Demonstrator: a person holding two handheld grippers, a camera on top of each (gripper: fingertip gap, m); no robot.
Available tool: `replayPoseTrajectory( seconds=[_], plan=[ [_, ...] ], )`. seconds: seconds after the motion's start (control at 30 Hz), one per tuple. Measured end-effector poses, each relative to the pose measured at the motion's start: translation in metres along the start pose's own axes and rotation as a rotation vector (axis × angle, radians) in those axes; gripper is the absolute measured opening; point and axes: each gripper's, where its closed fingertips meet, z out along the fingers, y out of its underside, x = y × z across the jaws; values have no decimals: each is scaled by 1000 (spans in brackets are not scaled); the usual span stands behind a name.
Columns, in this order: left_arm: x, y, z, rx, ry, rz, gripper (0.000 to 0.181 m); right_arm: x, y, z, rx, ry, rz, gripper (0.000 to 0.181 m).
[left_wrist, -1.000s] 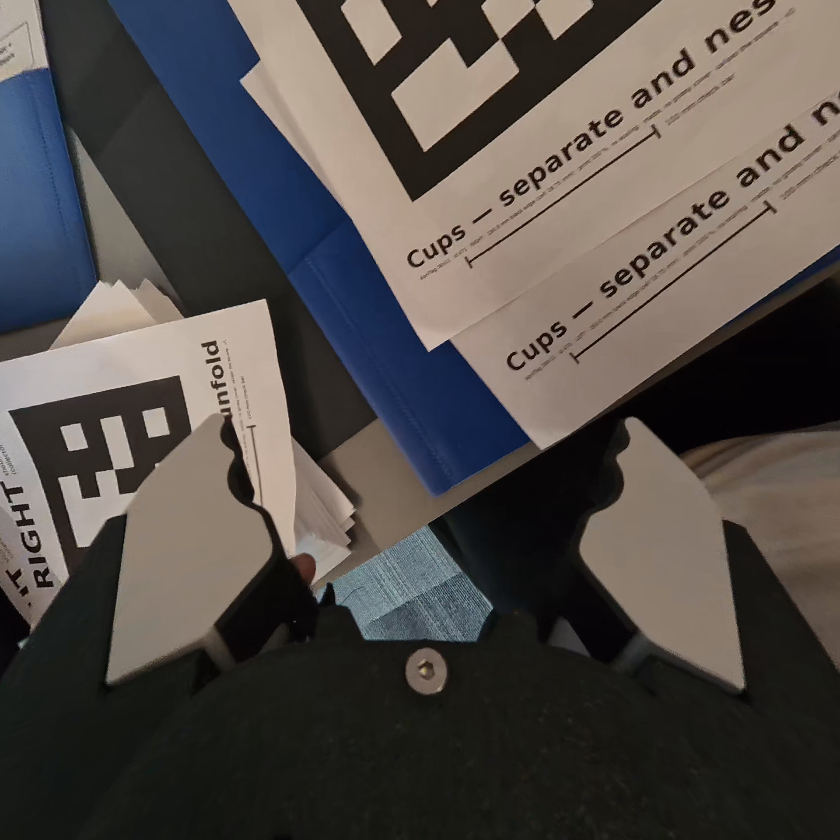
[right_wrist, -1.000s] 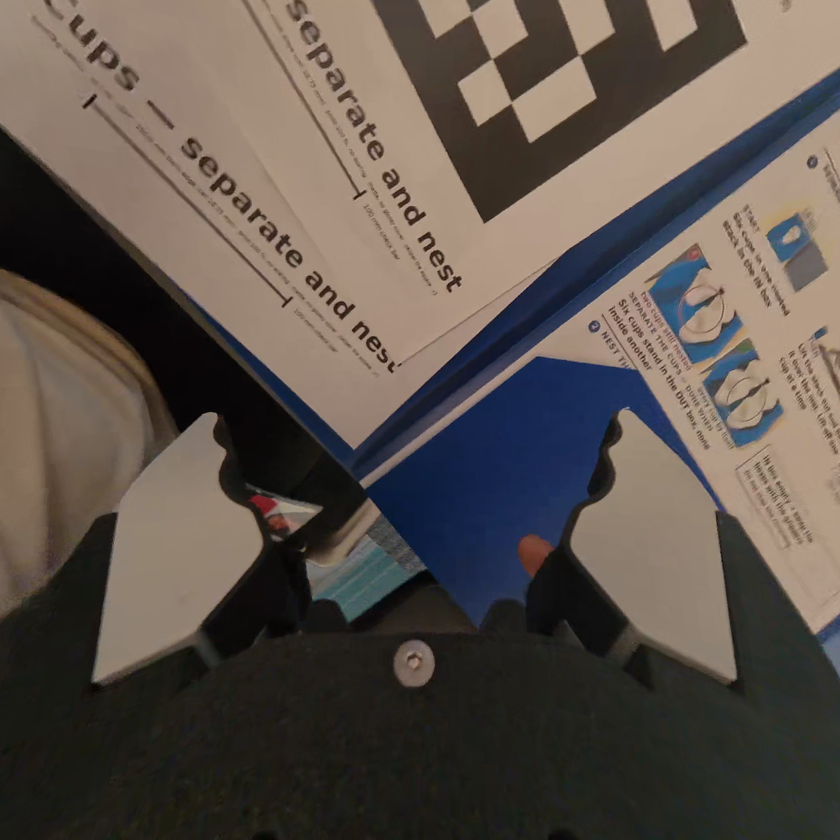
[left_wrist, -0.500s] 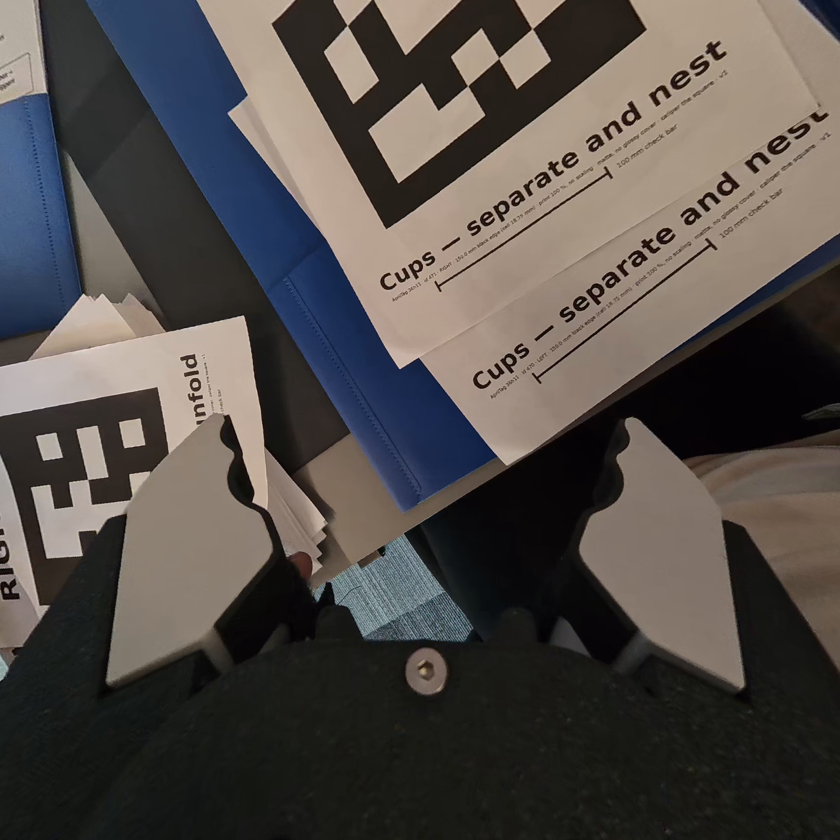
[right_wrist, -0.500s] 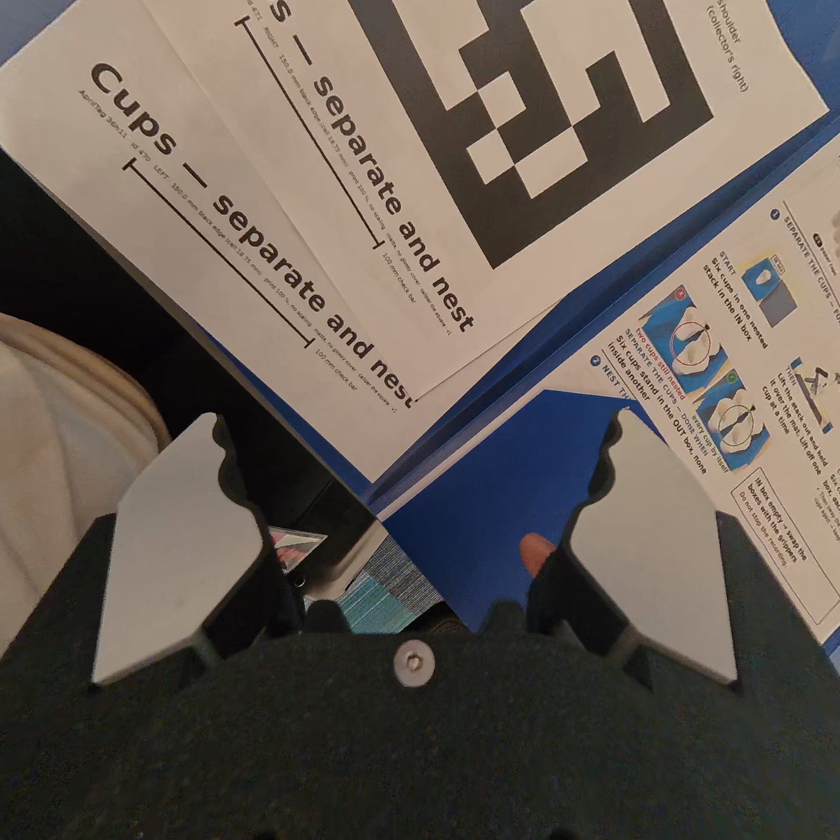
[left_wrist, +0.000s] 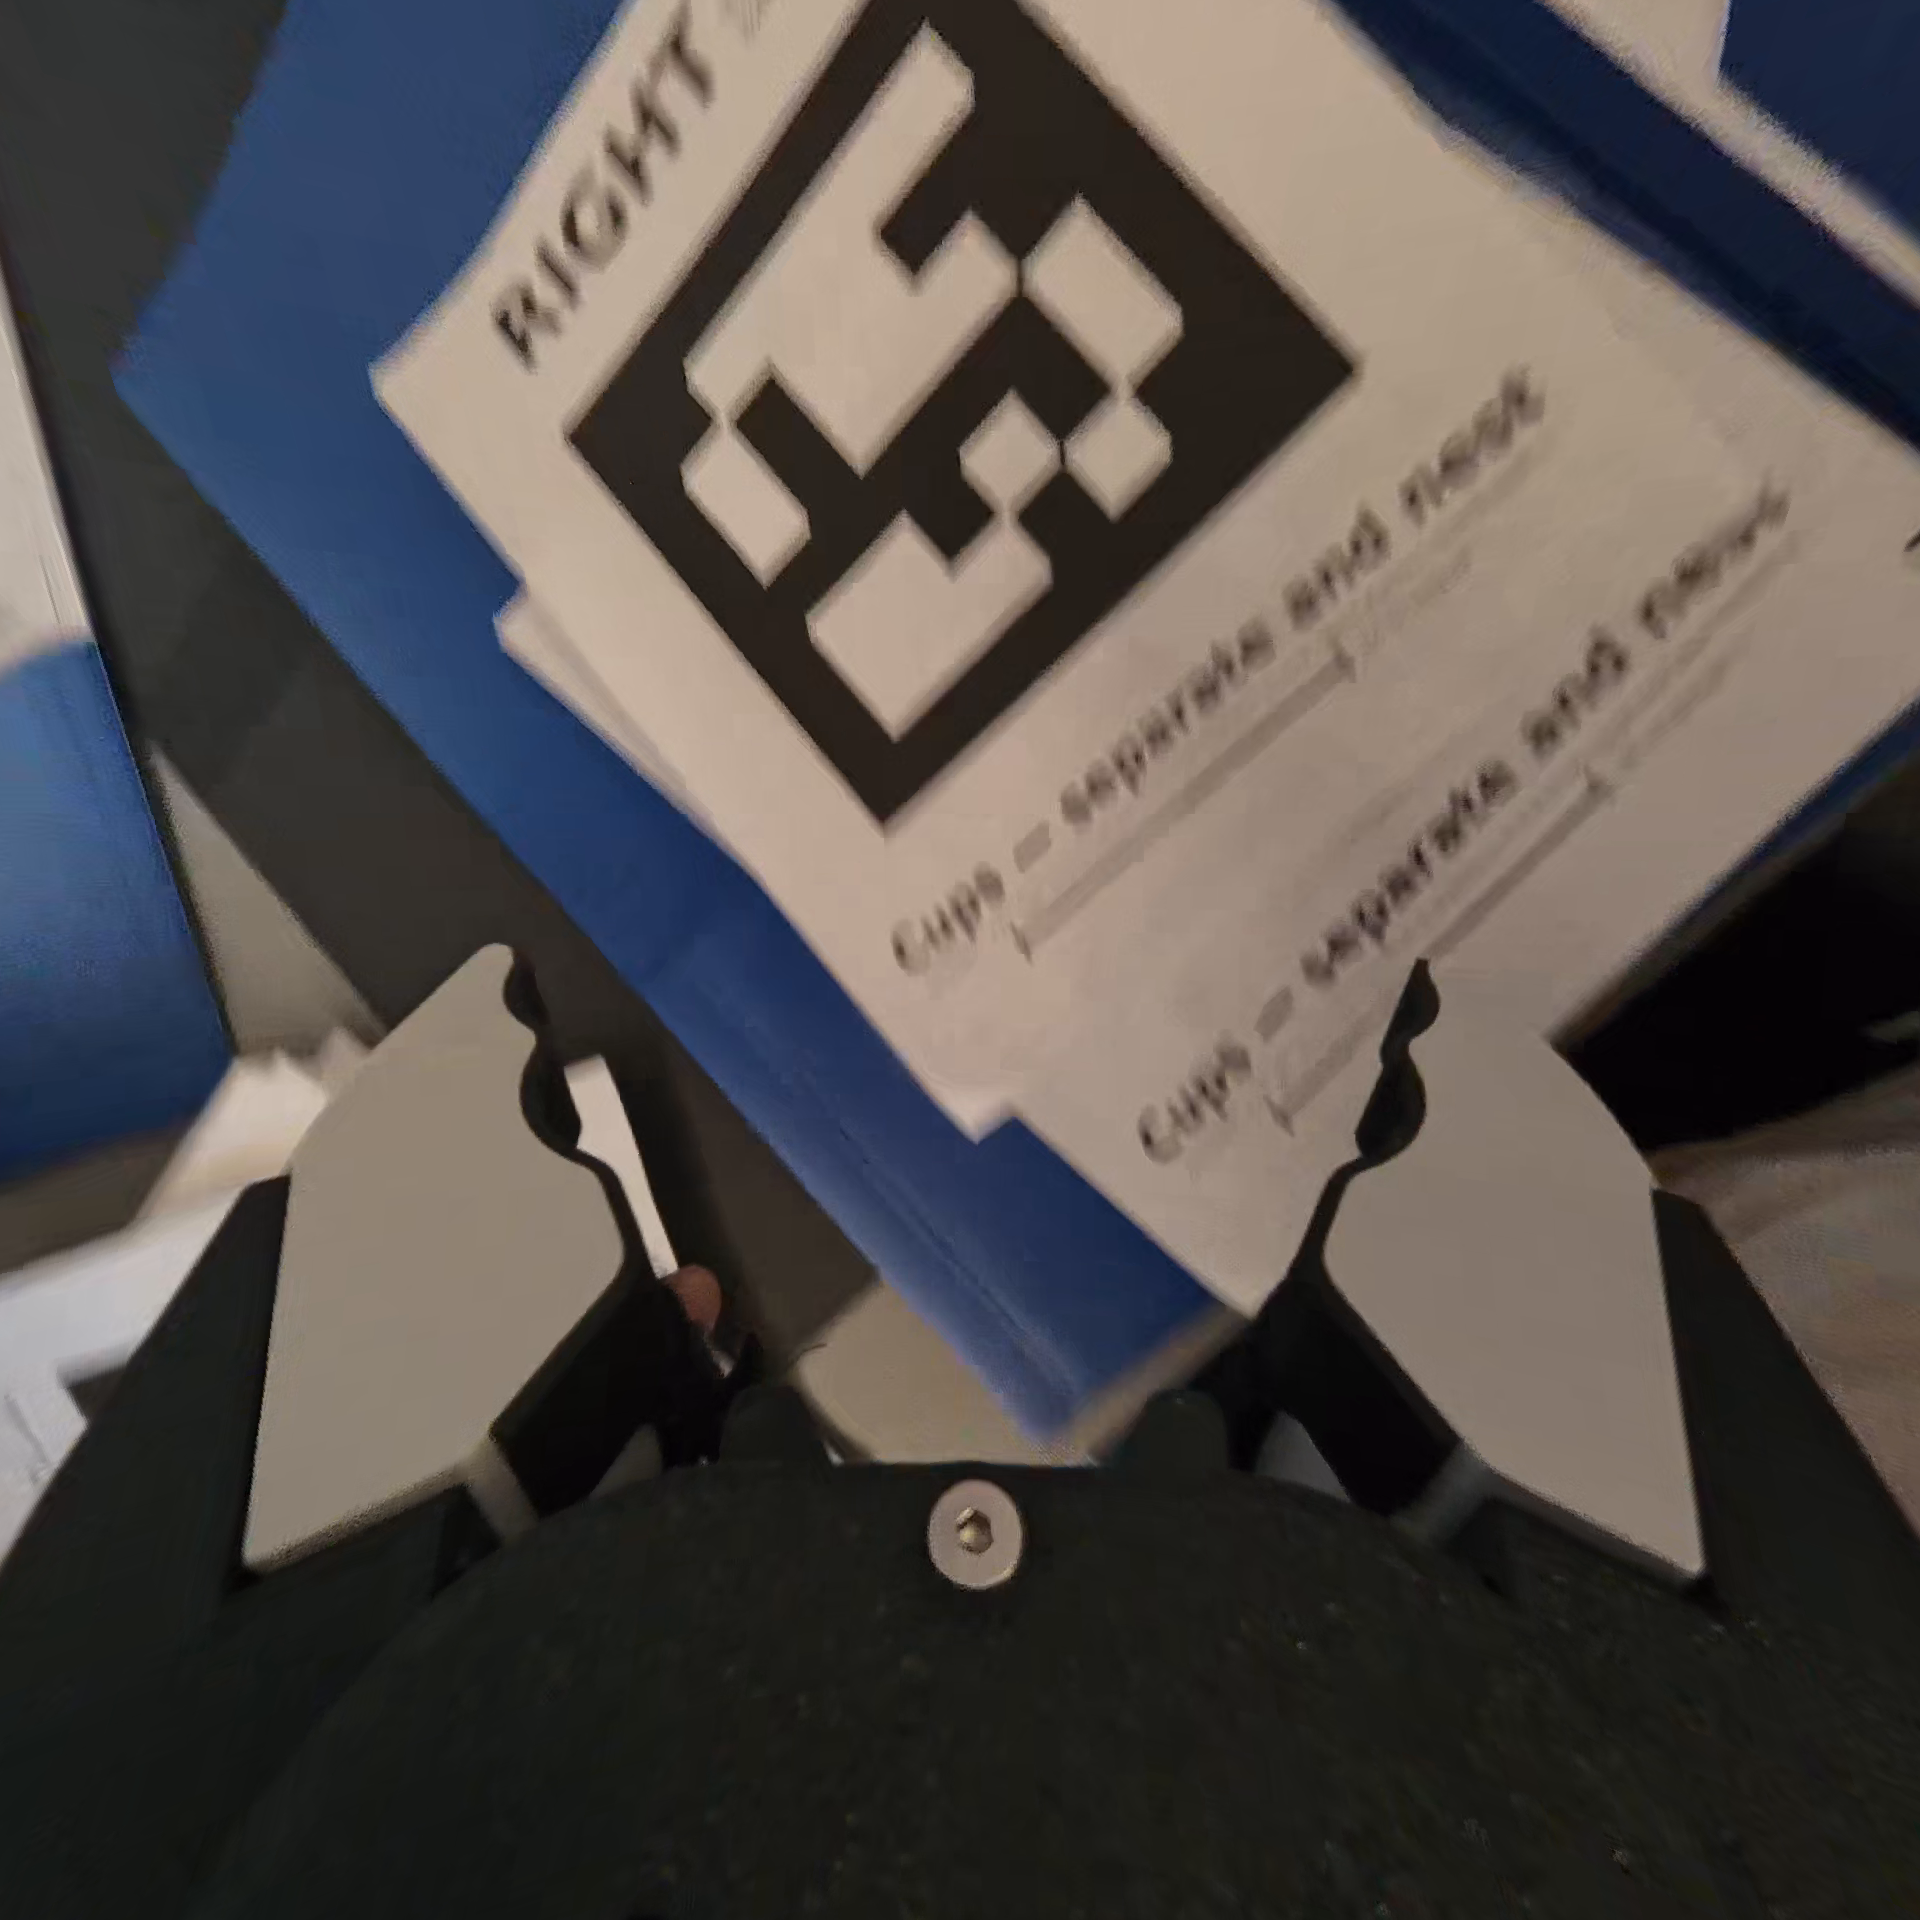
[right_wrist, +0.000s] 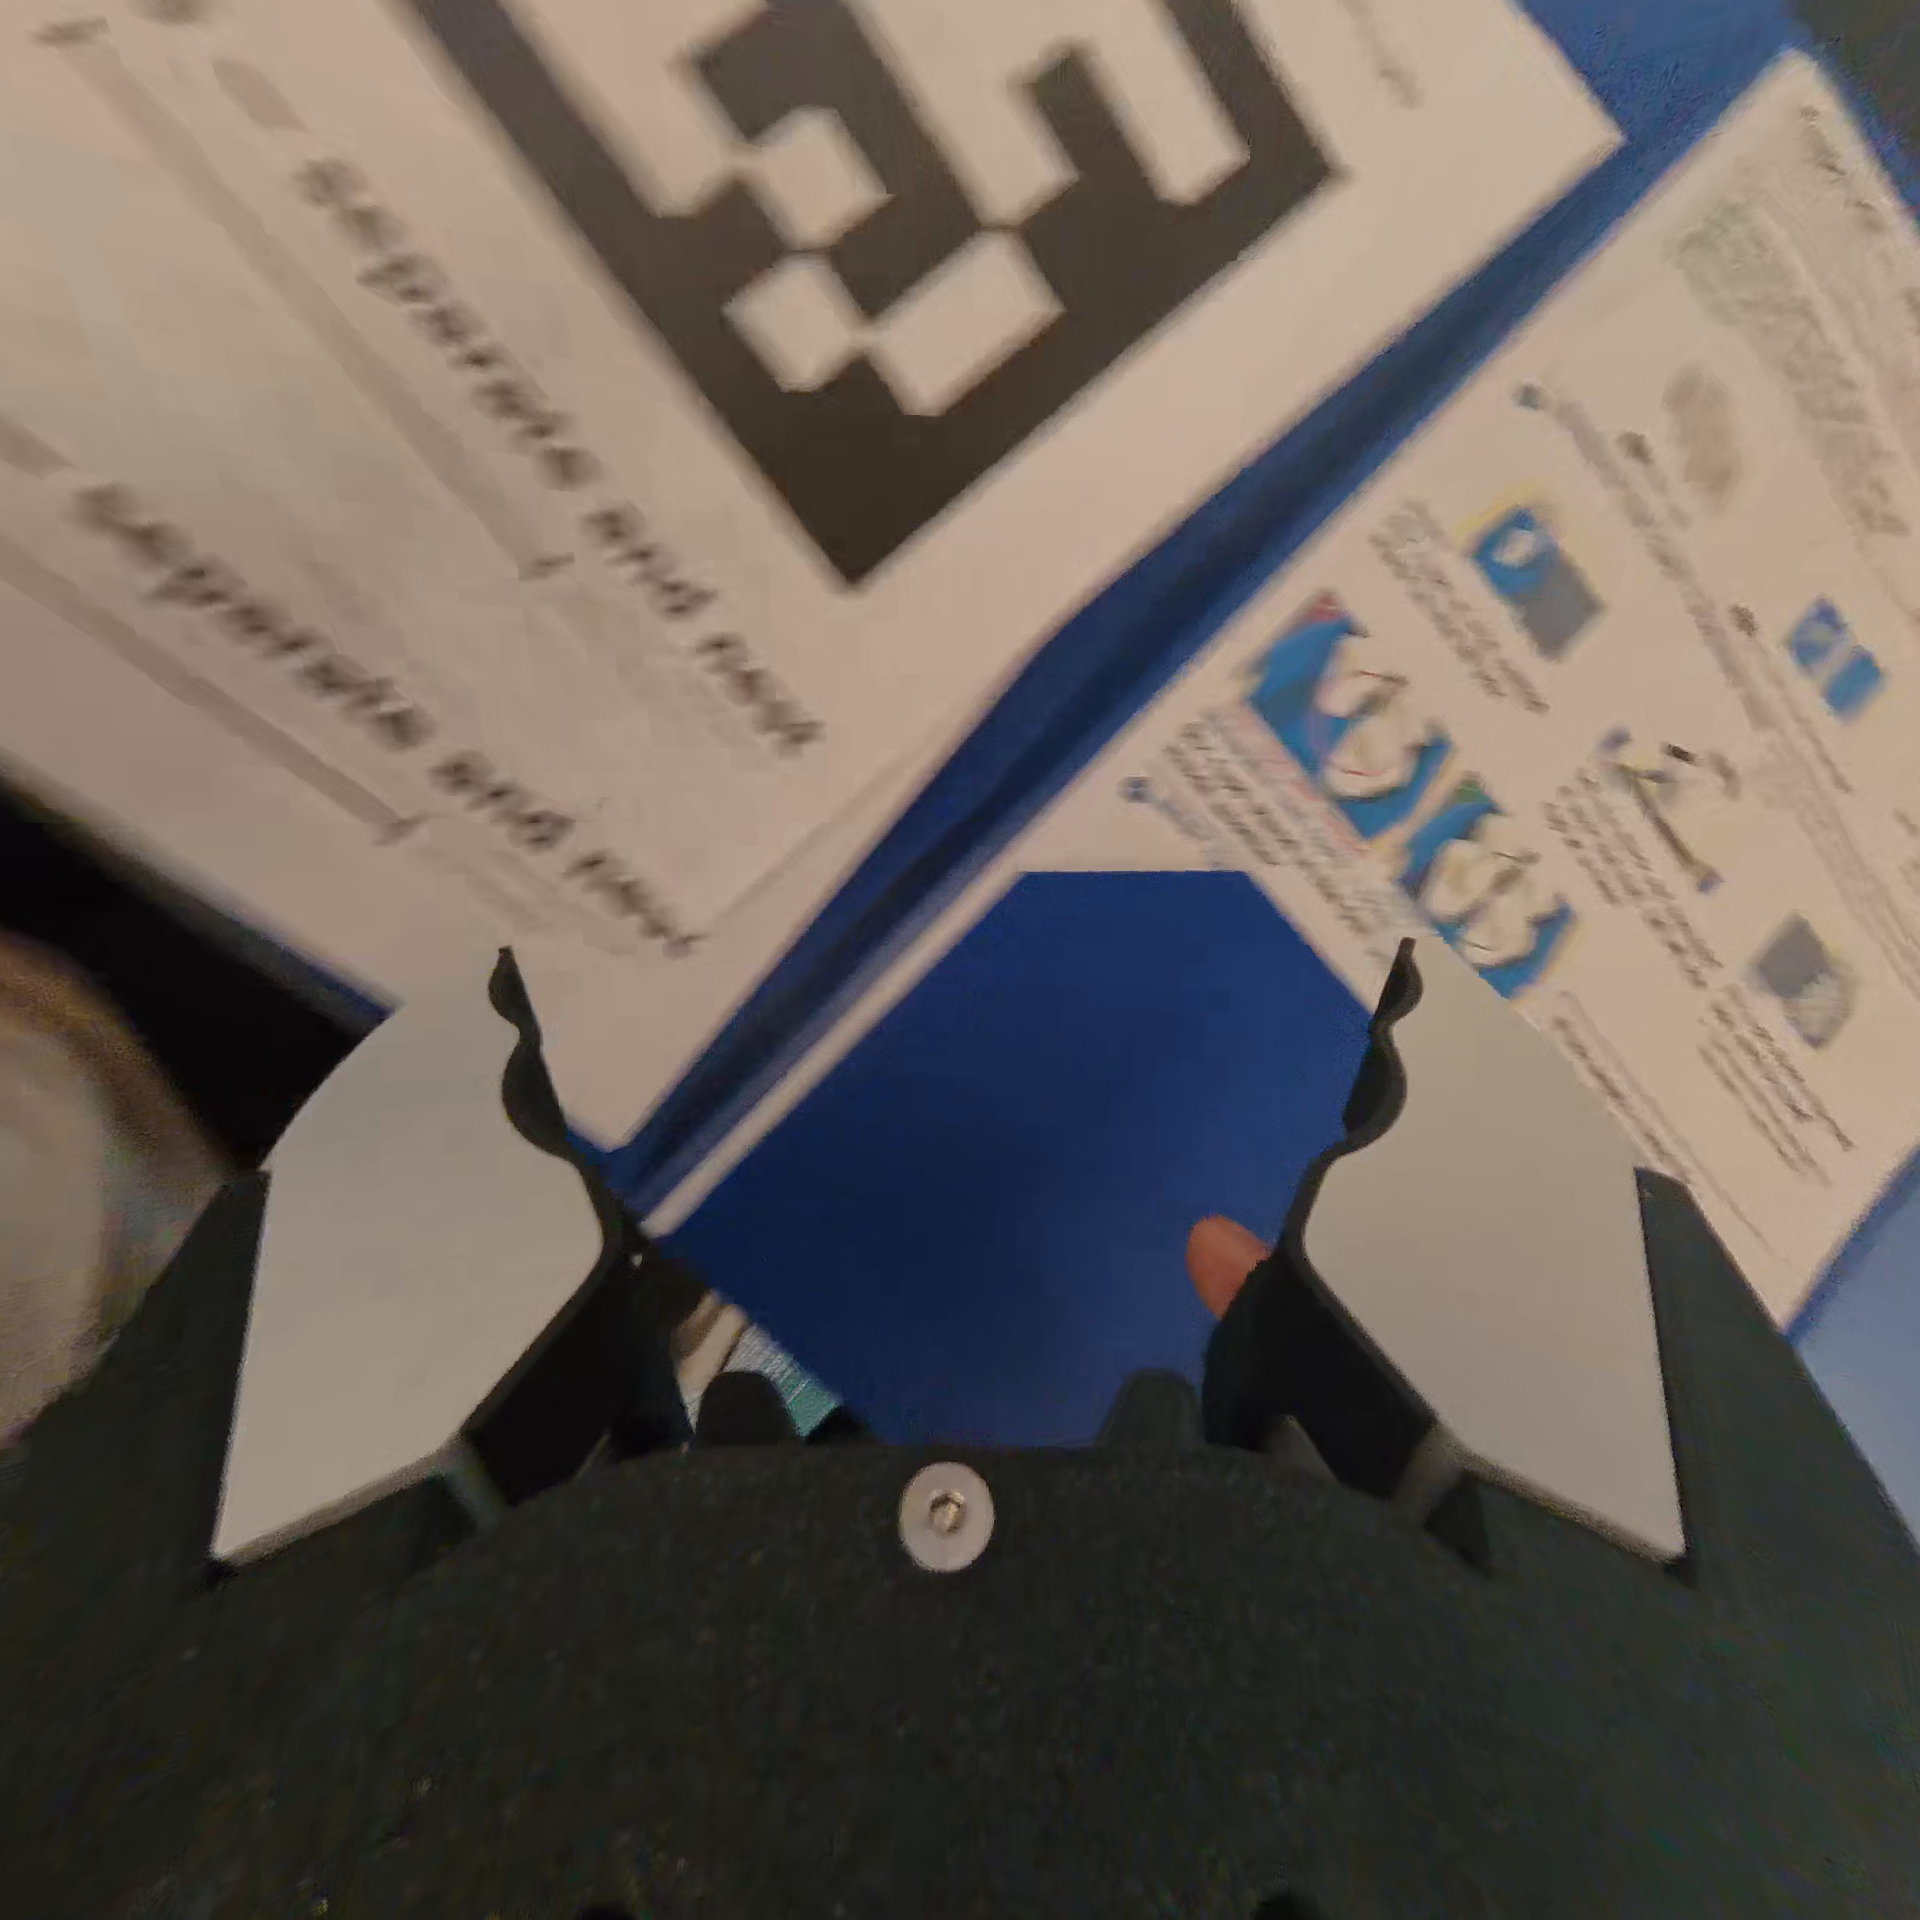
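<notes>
My left gripper (left_wrist: 961, 971) is open and empty, held above a blue folder (left_wrist: 416, 582) that lies open on a table. Two overlapping white sheets lie on the folder; the top sheet (left_wrist: 1195, 582) bears a black-and-white square marker (left_wrist: 956, 416), the lower sheet (left_wrist: 1558, 894) sticks out below it. My right gripper (right_wrist: 951, 961) is open and empty above the folder's blue inner flap (right_wrist: 1039, 1122). The same marker sheet (right_wrist: 520, 312) lies at upper left there, and a printed instruction sheet (right_wrist: 1662, 727) with small pictures at right. Both views are motion-blurred.
A second blue folder (left_wrist: 73, 914) and white papers (left_wrist: 125, 1278) lie at the left in the left wrist view. Light fabric shows past the table edge at right (left_wrist: 1818, 1247) and in the right wrist view at left (right_wrist: 62, 1195). A fingertip (right_wrist: 1221, 1262) shows by the right finger.
Both grippers have moved forward over the folder, so the marker sheets sit lower and fuller in view. The left pile of papers has slid mostly out of view. Both stay open.
</notes>
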Motion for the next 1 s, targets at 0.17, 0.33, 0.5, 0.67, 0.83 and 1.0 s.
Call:
replayPoseTrajectory(
  seconds=[0.17,0.33,0.5,0.67,0.83,1.0],
  plan=[
    [-41,-118,55,119,-10,22,147,121,2,18,-51,165,192,146],
    [-41,-202,103,126,57,-33,147,201,7,41,-109,186,346,147],
    [-31,-234,136,112,52,-57,147,226,9,55,-121,191,400,146],
    [-22,-239,146,117,65,-66,147,225,17,62,-135,189,397,147],
    [-22,-238,149,115,66,-66,147,224,16,60,-121,193,392,146],
    [-23,-239,146,125,63,-63,147,224,11,57,-109,204,389,146]
  ],
)
